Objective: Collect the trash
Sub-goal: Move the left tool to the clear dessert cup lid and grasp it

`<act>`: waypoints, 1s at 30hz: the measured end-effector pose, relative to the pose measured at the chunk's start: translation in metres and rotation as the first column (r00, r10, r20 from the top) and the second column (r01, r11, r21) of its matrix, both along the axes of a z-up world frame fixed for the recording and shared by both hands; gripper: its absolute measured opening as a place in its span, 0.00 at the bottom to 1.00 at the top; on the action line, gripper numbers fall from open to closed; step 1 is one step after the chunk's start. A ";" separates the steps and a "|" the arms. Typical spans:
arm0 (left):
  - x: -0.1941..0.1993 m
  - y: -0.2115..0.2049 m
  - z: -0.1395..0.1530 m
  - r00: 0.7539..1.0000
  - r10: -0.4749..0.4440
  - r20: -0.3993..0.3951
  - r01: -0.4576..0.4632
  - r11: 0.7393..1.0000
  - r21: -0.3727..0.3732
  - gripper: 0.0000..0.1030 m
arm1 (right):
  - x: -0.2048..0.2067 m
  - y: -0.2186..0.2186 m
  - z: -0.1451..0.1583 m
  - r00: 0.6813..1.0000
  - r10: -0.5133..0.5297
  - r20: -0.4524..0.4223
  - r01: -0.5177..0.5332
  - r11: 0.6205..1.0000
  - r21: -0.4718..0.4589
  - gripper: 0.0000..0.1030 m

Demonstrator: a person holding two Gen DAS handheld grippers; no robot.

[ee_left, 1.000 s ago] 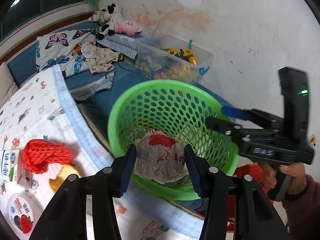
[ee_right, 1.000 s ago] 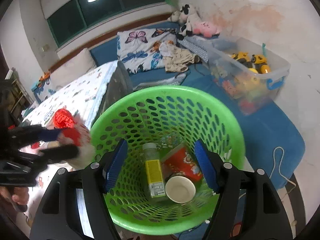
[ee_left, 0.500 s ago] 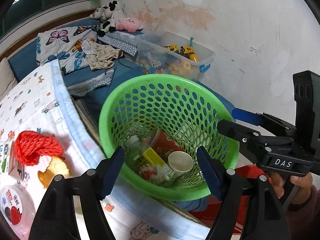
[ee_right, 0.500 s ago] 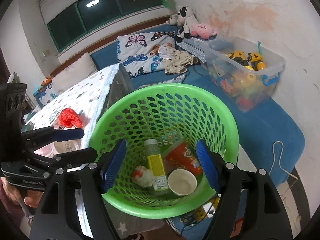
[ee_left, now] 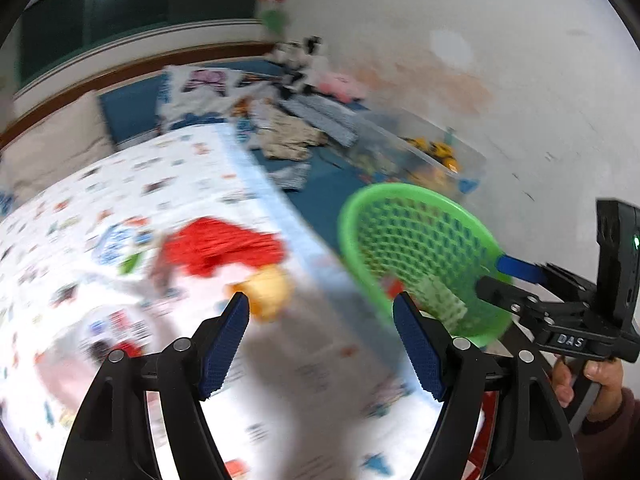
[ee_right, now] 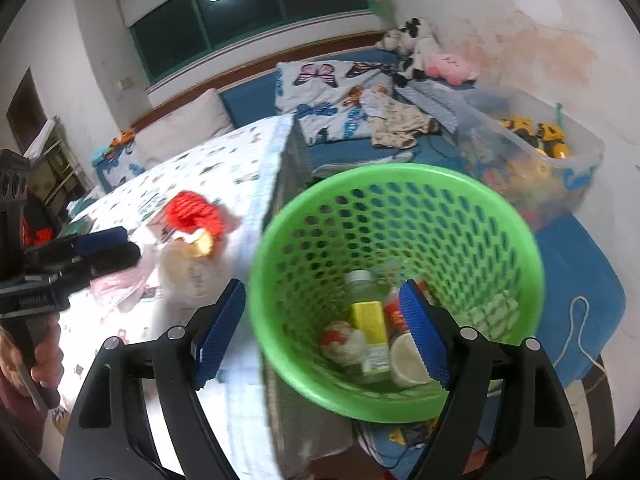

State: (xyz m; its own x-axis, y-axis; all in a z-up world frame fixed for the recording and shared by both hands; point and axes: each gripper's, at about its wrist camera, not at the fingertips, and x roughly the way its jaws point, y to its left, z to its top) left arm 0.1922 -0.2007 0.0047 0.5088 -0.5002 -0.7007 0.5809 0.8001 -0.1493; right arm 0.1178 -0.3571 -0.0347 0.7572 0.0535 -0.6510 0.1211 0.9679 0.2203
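Observation:
A green mesh basket (ee_right: 400, 208) stands beside the table; it also shows in the left wrist view (ee_left: 404, 200). Inside lie a crumpled wrapper (ee_right: 342, 340), a bottle with a yellow label (ee_right: 366, 316), a red carton (ee_right: 394, 308) and a paper cup (ee_right: 408, 360). On the patterned tablecloth (ee_left: 120, 184) lie a red net (ee_left: 224, 246) and a yellow scrap (ee_left: 270, 292). My left gripper (ee_left: 322, 344) is open and empty over the table. My right gripper (ee_right: 322, 334) is open and empty above the basket's near rim.
A clear plastic bag (ee_right: 188, 268) and other wrappers lie on the table near the red net (ee_right: 192, 212). A clear toy bin (ee_right: 536, 160) sits behind the basket by the wall. A blue mattress (ee_right: 576, 260) with pillows and clothes lies beyond.
My left gripper opened and dropped the crumpled wrapper into the basket. It has since swung left, back over the table. The right gripper stayed over the basket.

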 end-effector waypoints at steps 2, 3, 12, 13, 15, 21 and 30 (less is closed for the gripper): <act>0.004 0.021 0.002 0.998 0.060 0.001 -0.060 0.998 -0.006 0.70 | 0.004 0.011 0.001 1.000 0.020 0.001 -0.020 1.000 -0.003 0.78; 0.006 0.034 0.003 0.995 0.100 0.004 -0.100 0.995 -0.006 0.70 | 0.006 0.017 0.001 0.999 0.032 0.002 -0.032 0.999 -0.005 0.79; 0.031 0.122 0.001 0.968 0.248 -0.046 -0.250 0.965 -0.075 0.70 | 0.024 0.062 0.005 0.993 0.122 0.004 -0.122 0.992 -0.018 0.79; 0.033 0.124 0.000 0.971 0.233 -0.045 -0.236 0.969 -0.068 0.70 | 0.025 0.067 0.004 0.991 0.131 0.004 -0.131 0.991 -0.019 0.79; 0.035 0.123 -0.004 0.980 0.199 -0.030 -0.200 0.979 -0.032 0.70 | 0.028 0.074 0.004 0.989 0.149 0.004 -0.149 0.989 -0.021 0.79; 0.046 0.110 -0.021 0.989 0.146 -0.005 -0.146 0.986 0.075 0.86 | 0.034 0.082 -0.001 0.986 0.169 -0.008 -0.169 0.985 -0.020 0.80; 0.061 0.095 -0.044 0.997 0.074 0.000 -0.073 0.973 0.218 0.91 | 0.044 0.082 -0.011 0.983 0.180 -0.041 -0.181 0.983 -0.018 0.81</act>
